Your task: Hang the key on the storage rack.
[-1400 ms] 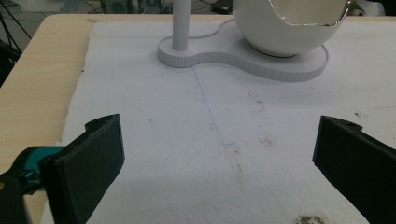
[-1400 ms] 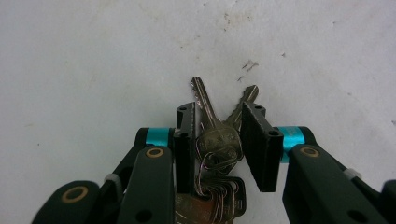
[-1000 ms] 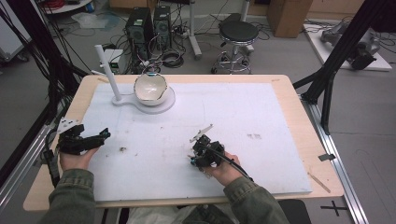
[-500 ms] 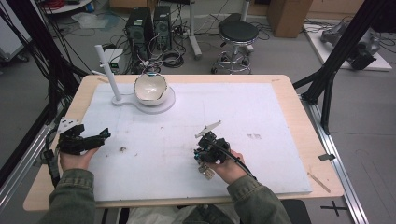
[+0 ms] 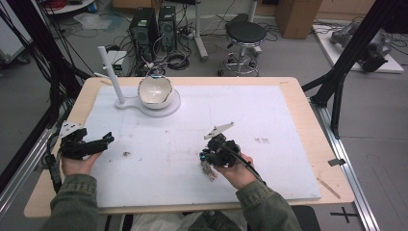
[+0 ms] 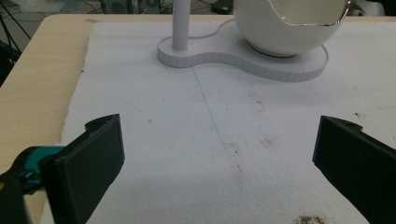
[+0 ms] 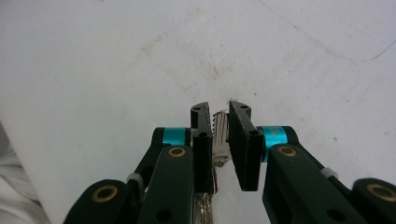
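Looking down from the high view, the light wooden table point(image 5: 308, 125) carries a white foam sheet point(image 5: 269, 115) over most of its top. At the far left of the sheet stands a white plastic stand with a thin upright post point(image 5: 144, 103), and a white bowl-shaped shell with a broken rim point(image 5: 155, 90) sits on its round base. The left hand-held gripper point(image 5: 103, 141) rests at the sheet's left edge, held level and pointing right, well apart from everything else. The right hand-held gripper point(image 5: 208, 161) is near the middle of the sheet's near half, pointing down, with a bunch of silver metal keys point(image 5: 209, 171) hanging from it just over the sheet.

From the left gripper view, the left hand-held gripper's two black jaws stand wide apart at either side with nothing between them. Beyond them lie the stained sheet, the stand and the shell.

From the right gripper view, the right hand-held gripper's jaws have just been closing and now pinch one toothed key blade of the bunch point(image 7: 219, 140) between their black pads. More keys hang beneath the left jaw, above the bare white sheet.
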A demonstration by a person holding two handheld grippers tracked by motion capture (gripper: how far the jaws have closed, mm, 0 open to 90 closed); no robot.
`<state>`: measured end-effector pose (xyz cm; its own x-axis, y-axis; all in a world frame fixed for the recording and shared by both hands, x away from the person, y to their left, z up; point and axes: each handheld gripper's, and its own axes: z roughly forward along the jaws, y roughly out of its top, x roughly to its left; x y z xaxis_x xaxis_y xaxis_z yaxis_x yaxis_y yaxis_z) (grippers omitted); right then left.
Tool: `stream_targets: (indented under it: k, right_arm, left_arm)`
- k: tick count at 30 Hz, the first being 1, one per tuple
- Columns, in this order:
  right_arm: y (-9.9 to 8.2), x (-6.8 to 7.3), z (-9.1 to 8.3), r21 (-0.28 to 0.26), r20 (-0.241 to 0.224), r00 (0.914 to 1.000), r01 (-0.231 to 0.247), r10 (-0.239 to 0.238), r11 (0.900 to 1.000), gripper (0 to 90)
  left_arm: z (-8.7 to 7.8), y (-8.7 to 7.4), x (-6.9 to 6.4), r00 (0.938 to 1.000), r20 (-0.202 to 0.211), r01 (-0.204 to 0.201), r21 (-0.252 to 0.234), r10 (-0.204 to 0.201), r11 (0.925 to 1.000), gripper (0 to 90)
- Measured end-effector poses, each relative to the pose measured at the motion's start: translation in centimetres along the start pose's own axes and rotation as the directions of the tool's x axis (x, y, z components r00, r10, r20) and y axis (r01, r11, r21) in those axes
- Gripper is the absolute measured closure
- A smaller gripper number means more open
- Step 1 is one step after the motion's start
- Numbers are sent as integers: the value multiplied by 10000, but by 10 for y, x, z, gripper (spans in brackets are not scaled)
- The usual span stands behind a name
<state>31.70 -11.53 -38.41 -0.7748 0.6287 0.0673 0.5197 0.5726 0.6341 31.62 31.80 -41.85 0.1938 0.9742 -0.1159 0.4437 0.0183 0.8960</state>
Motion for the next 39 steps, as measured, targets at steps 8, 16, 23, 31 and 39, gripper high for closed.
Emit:
stream_targets:
  k: [8,16,23,31,39]
  right_arm:
    - [6,3,-13,-536,-253,9996,114,-127,9985,800]
    - [11,2,-23,-880,-420,9991,41,-78,9961,799]
    - [17,-1,-28,-1129,-632,9980,-41,-30,9936,799]
    - [26,-1,-33,-1277,-753,9969,110,-208,9917,799]
    - [38,1,-37,-1425,-867,9956,226,-352,9895,799]
  left_arm:
    - [0,0,0,10000,5,-14,3,14,10000,25]
    - [0,0,0,10000,7,-15,-2,15,10000,25]
    - [0,0,0,10000,-3,-13,4,13,10000,25]
    - [0,0,0,10000,1,-19,4,19,10000,25]
    - [0,0,0,10000,6,-16,-3,16,10000,25]
